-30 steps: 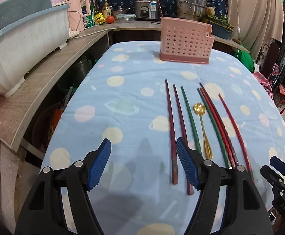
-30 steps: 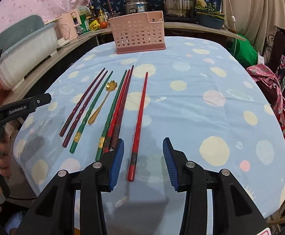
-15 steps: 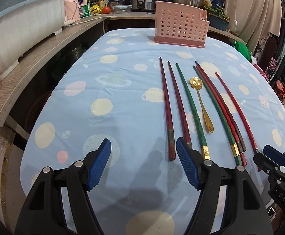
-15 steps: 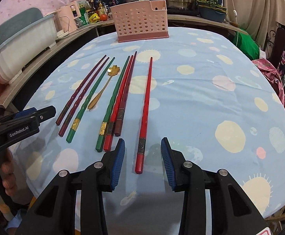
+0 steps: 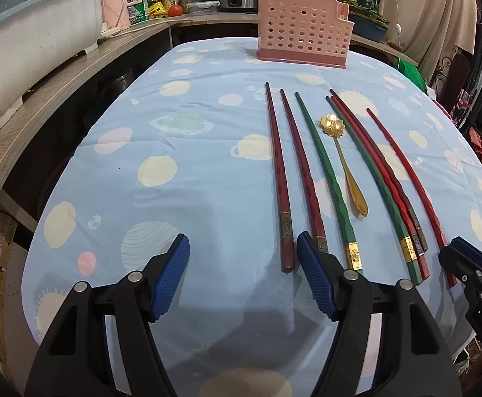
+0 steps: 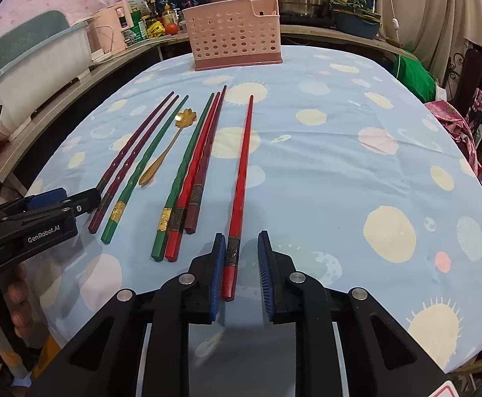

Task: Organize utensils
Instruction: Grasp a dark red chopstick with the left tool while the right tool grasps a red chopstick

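Chopsticks and a gold spoon [image 5: 347, 162] lay in a row on the dotted blue tablecloth [image 6: 340, 172], ahead of both my tongs. My right gripper [image 6: 241, 264] had just been closing around the handle end of the lone bright red chopstick [image 6: 242, 165]; its left pad touched the stick, the right pad stood just apart. My left gripper [image 5: 242, 271] gaped wide, the leftmost dark red chopstick [image 5: 279, 178] ending between its pads, untouched. Far beyond stood the pink perforated basket [image 5: 302, 38].
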`<state>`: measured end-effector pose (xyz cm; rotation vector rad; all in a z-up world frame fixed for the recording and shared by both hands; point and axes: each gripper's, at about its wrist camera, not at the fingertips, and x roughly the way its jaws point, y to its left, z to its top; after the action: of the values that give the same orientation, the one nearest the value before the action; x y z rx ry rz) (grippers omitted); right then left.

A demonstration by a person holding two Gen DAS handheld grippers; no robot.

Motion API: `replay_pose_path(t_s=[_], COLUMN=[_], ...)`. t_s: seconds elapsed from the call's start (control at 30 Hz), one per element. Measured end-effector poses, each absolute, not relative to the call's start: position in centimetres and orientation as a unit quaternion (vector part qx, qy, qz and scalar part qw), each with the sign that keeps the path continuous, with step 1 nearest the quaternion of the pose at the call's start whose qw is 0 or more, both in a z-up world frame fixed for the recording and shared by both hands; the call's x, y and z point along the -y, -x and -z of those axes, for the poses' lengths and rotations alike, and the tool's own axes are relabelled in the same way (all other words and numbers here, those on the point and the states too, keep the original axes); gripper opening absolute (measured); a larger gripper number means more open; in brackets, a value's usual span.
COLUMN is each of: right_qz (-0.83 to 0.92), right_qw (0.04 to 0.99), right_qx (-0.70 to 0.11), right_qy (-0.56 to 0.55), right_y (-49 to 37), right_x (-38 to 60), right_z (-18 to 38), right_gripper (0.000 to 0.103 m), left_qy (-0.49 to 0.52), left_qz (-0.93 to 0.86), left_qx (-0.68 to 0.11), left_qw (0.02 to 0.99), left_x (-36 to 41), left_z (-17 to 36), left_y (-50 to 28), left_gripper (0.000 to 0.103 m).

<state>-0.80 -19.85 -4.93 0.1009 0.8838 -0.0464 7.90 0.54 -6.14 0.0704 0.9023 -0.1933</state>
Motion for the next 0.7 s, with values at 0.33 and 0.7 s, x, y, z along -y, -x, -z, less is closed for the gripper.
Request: replay_pose_path(t_s=[0.33, 0.7], right_qz=[0.022, 0.021], right_qw=[0.904, 0.904], right_qx=[-0.425, -0.425], right_qy=[-0.044, -0.046], right_y=[0.7, 0.8], right_x=[19.8, 19.8], right_z=[4.9, 5.0], right_gripper=[0.017, 0.014], left_qy=[-0.041, -0.033], left_qz=[0.106, 0.117], left_qx=[-0.429, -0.437], left_qw=[0.896, 0.891], left_x=[0.2, 0.4], left_z=[5.9, 5.9], left_y=[-8.1, -8.0], left_gripper=[0.036, 0.008])
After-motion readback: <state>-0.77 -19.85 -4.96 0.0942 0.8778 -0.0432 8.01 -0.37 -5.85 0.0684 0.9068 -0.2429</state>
